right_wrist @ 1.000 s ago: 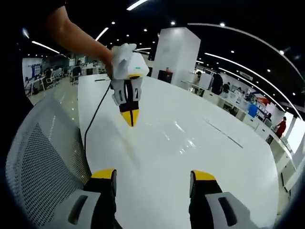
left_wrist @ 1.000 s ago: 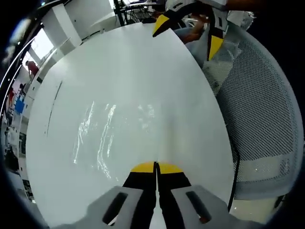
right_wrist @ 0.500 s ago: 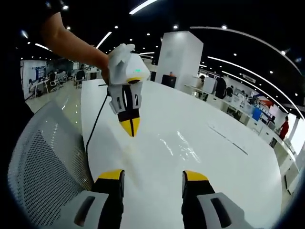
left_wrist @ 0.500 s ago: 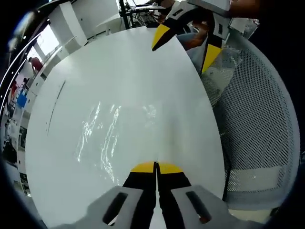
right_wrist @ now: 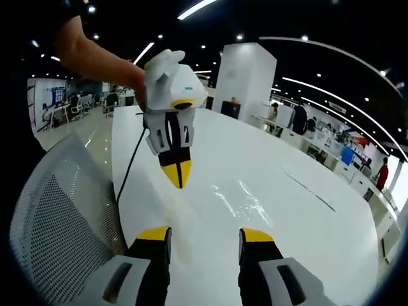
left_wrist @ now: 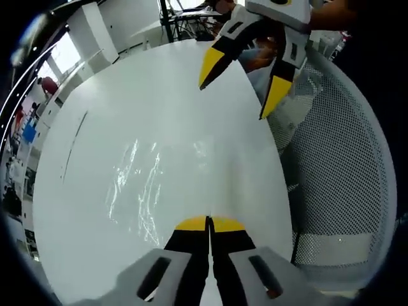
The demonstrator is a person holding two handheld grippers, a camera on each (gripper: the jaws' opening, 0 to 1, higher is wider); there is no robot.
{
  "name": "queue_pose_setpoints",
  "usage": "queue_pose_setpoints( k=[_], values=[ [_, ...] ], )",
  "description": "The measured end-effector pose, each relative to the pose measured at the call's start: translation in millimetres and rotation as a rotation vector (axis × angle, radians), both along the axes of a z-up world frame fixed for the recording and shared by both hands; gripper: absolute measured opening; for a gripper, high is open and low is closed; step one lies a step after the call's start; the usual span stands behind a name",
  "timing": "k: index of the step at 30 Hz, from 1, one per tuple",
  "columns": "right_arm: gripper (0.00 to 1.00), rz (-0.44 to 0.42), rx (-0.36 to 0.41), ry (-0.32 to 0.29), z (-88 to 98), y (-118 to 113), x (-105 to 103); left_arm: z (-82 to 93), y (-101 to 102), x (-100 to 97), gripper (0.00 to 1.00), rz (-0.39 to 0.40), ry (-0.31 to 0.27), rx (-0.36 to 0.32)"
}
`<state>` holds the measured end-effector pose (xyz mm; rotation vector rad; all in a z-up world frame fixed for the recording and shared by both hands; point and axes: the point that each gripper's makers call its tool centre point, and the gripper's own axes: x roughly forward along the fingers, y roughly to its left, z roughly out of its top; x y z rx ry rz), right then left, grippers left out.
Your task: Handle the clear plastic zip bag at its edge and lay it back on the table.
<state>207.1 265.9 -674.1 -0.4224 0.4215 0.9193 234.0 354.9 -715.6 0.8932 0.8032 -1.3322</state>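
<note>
Lying flat on the white table [left_wrist: 95,115], the clear bag [left_wrist: 153,182] sits between the clenched left gripper [left_wrist: 208,223] and released right gripper [left_wrist: 237,86].

Looks like a big open-plan office: ceiling strip lights [right_wrist: 194,7] overhead, desk rows [right_wrist: 306,131] beyond the white table [right_wrist: 255,172], mesh chair [right_wrist: 57,217] beside it.

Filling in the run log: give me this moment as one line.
left tongs: shut, over table | right tongs: open, empty | zip bag: flat on table, ahead of left tongs
</note>
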Motion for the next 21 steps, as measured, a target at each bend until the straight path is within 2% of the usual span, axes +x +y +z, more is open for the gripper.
queue_pose_setpoints(
  k=[11, 21],
  values=[
    [0.32, 0.04, -0.003, -0.001, -0.6, 13.6, 1.3, 1.8, -11.9, -7.7, 0.0, -0.008, 0.018, 0.002],
    [0.24, 0.087, -0.023, 0.009, -7.2, 28.8, 0.9, -0.6, -22.4, -15.1, 0.0, 0.019, 0.044, -0.004]
  ],
)
